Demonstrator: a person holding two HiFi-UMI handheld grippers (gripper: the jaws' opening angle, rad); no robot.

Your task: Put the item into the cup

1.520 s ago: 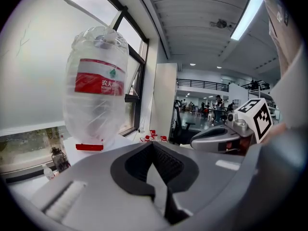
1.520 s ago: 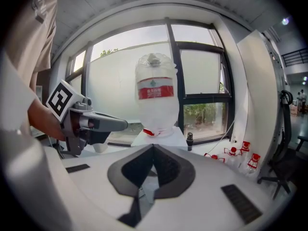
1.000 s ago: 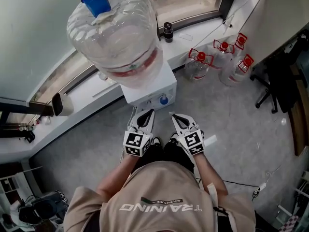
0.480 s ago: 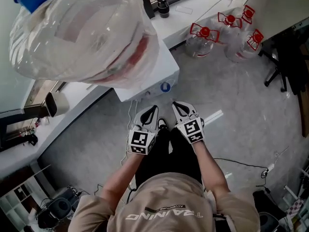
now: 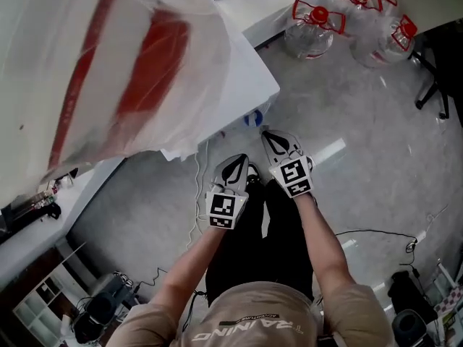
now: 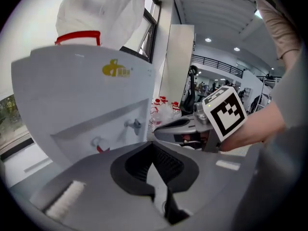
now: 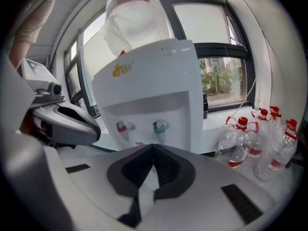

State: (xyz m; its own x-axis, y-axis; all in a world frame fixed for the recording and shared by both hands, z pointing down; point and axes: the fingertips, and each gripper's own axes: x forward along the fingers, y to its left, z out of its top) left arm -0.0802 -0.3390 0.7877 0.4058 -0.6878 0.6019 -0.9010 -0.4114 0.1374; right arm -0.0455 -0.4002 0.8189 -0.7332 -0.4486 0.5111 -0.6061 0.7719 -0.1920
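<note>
Neither a cup nor the item is showing in any view, so where they are cannot be told. In the head view the bottle (image 5: 108, 63) is filling the upper left, blurred and cut off by the frame. It is hiding most of the dispenser (image 5: 249, 85) under it, with only a white corner and the blue tap (image 5: 251, 118) peeking out. In the left gripper view the dispenser front is running off the left edge, and its taps are showing small and dim.

The left gripper (image 6: 153, 145) is being held with its jaws pressed together at the tips, nothing lying between them and nothing touching them. The right gripper (image 7: 154, 146) is showing the same: jaws meeting tip to tip, empty, hanging free in the air. Both are pointing toward the dispenser front, the right one facing the red tap (image 7: 120, 127) and the blue one. In the head view the left one is sitting just beside it and a little nearer the person.

The dispenser's front edge is standing near ahead of both tips, apart from them. Grey floor (image 5: 362, 165) is lying open to the right as far as the jugs (image 5: 312, 27) with red caps and a chair base (image 5: 434, 92) at the frame edge. A cable (image 5: 376, 233) is trailing across that floor beside the person's legs (image 5: 275, 237). To the left a white ledge (image 5: 43, 244) is closing in the space
</note>
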